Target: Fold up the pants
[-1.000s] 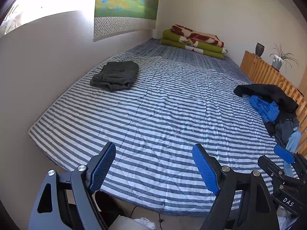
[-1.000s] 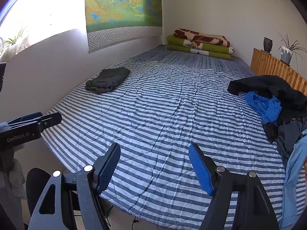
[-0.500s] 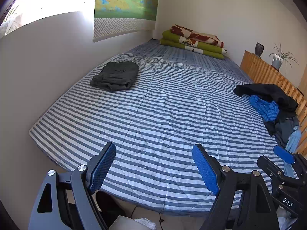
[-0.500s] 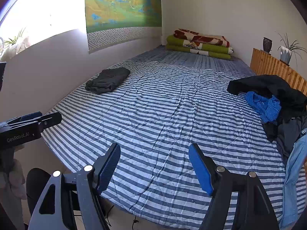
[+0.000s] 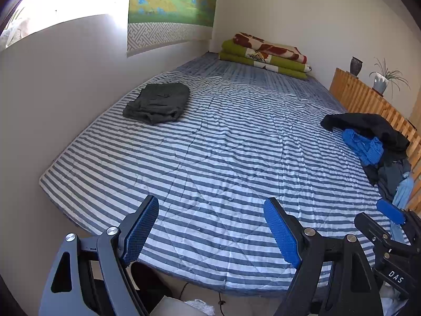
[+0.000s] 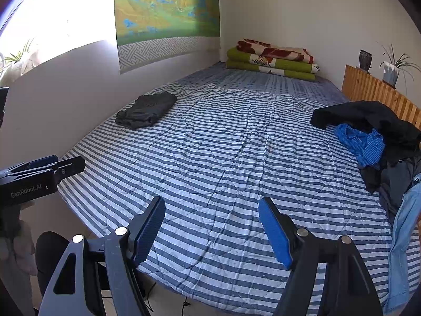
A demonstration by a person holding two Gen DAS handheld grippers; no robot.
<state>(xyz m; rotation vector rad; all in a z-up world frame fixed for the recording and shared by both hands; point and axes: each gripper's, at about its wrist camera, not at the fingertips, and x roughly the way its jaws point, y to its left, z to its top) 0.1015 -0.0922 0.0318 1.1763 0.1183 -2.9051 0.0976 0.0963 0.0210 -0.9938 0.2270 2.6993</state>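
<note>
One dark folded garment (image 5: 157, 102) lies far-left on the bed (image 5: 223, 163); unfolded clothes pile (image 6: 379, 142) waits at its right edge. Left tool (image 5: 211, 227) and right tool (image 6: 211, 230) hover wide apart, empty.

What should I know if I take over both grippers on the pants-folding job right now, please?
Left gripper: open, empty, above the near edge of the striped bed.
Right gripper: open, empty, beside it.
Done: one dark garment, folded, lies by the left wall.
Left: the heap of unfolded clothes at the bed's right edge, black and blue pieces on top; which are pants I cannot tell. The middle of the bed has room for folding.
</note>
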